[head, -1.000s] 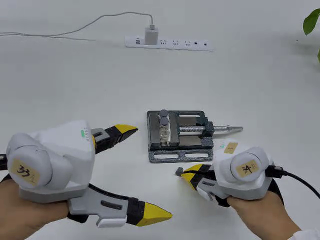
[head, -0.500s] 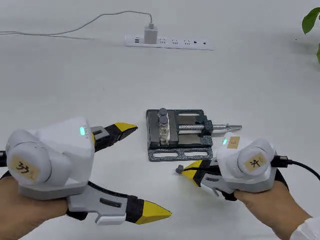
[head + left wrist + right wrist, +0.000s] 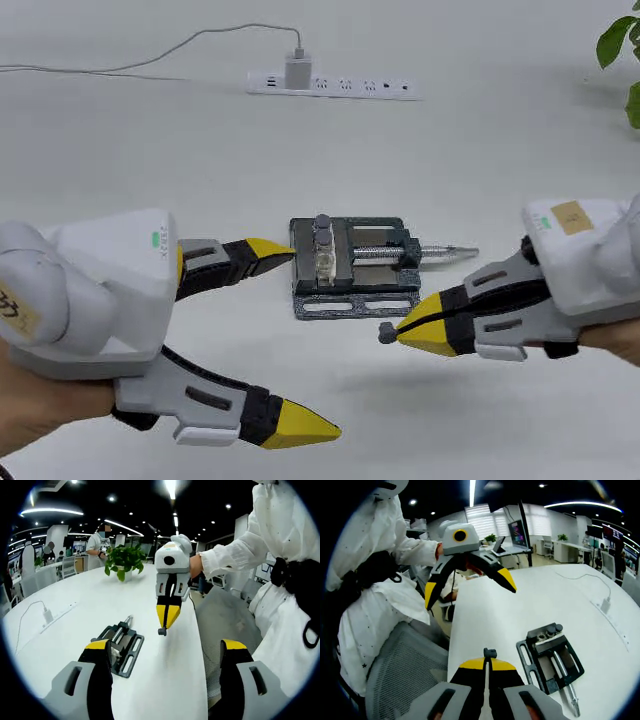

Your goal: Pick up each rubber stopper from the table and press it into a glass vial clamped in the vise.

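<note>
The rubber stopper [image 3: 386,333] was pinched at the very tips of the right gripper [image 3: 400,335], whose jaws were clenched on it. It sat near the front right corner of the vise [image 3: 355,268] and apart from it.

At the far left of the head view, the left gripper [image 3: 290,340] was held with its jaws spread wide and nothing between them. Its upper tip pointed toward the vise's left edge without touching it. The vise stood in the middle of the white table [image 3: 200,170], with glass vials [image 3: 324,258] clamped upright in it, grey caps on top. I could not tell how many there were.

Behind the vise, a white power strip [image 3: 330,85] lay with a charger [image 3: 297,70] plugged in. A leafy plant [image 3: 622,45] showed at the far right edge.

In the right gripper view, the stopper [image 3: 490,653] stood up from the closed tips.
</note>
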`<state>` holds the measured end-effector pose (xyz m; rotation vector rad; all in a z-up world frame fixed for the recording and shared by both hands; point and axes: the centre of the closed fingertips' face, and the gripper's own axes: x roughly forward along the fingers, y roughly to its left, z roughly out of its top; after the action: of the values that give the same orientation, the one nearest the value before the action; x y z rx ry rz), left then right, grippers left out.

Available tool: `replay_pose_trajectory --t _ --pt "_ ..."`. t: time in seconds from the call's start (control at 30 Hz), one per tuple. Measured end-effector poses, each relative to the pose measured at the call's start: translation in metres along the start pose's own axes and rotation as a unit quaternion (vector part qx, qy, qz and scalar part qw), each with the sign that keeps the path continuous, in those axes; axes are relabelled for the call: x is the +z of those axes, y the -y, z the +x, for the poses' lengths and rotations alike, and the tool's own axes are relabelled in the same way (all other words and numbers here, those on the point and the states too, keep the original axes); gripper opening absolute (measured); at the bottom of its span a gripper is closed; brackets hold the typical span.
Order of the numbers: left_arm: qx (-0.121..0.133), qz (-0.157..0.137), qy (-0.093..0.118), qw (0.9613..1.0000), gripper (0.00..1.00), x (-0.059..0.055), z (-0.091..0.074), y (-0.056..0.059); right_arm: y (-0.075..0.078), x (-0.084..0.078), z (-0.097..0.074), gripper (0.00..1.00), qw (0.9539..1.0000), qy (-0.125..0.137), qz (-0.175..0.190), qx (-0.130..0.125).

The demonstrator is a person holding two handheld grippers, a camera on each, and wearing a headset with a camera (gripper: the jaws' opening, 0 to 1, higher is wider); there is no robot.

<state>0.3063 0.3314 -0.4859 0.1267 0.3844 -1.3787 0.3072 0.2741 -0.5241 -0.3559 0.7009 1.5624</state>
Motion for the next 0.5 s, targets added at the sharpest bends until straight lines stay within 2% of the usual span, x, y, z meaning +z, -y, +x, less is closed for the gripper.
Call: replay_pose_trajectory --t 0.17,0.23,0.27,0.43,0.5 --pt "-0.030 0.037 0.002 0.9989 0.78 0.023 -0.002 0.012 -0.020 0.025 -0.018 0.00 0.9986 0.001 -0.028 0.045" --pt "-0.041 0.066 0.005 0.9970 0.73 0.035 -0.004 0.015 -0.027 0.036 -0.025 0.00 0.9973 0.002 -0.042 0.061" --pt "-0.044 0.072 0.007 0.9964 0.71 0.042 -0.005 0.016 -0.034 0.044 -0.029 0.00 0.9959 0.007 -0.049 0.076" --pt "-0.072 0.108 0.023 0.9913 0.51 0.068 -0.010 0.025 -0.046 0.075 -0.048 0.00 0.9914 0.038 -0.065 0.107" --pt "-0.079 0.120 0.034 0.9890 0.44 0.080 -0.013 0.028 -0.050 0.090 -0.058 0.00 0.9881 0.057 -0.077 0.120"
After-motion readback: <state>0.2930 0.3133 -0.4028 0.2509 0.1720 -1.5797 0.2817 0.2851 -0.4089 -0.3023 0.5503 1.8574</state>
